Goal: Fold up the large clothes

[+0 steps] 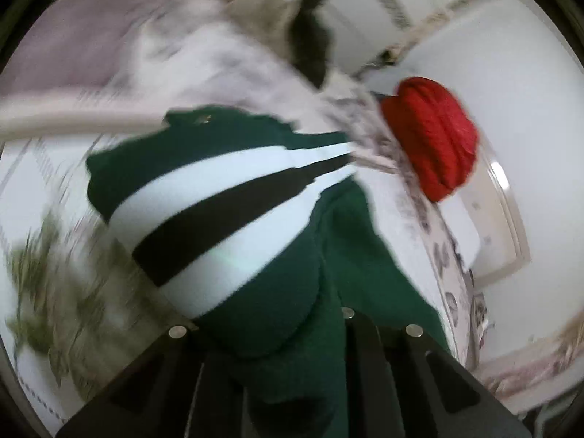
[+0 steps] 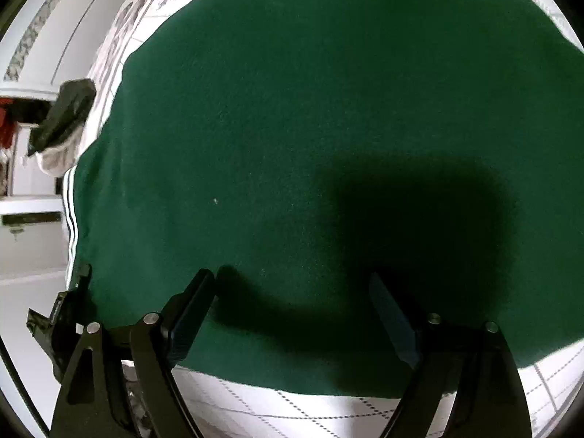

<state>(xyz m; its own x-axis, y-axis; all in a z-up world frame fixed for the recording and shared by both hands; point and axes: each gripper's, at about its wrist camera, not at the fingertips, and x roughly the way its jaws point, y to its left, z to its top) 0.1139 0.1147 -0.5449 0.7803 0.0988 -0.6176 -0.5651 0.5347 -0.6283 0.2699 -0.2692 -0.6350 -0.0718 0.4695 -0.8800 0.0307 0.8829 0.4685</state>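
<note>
A large dark green garment with white and black stripes (image 1: 226,197) lies on a white patterned bedsheet (image 1: 40,168). In the left wrist view, my left gripper (image 1: 292,332) is shut on a fold of the green cloth, which bunches up between the fingers. In the right wrist view the flat green body of the garment (image 2: 310,127) fills the frame. My right gripper (image 2: 292,284) is open, with both fingers resting just above the cloth near its lower edge. The left gripper (image 2: 69,303) shows at the left edge of that view.
A folded red garment (image 1: 434,138) lies on the bed beyond the green one. A grey and black garment (image 1: 292,22) and a lilac blanket (image 1: 73,36) lie further back. White furniture (image 2: 43,54) stands beside the bed.
</note>
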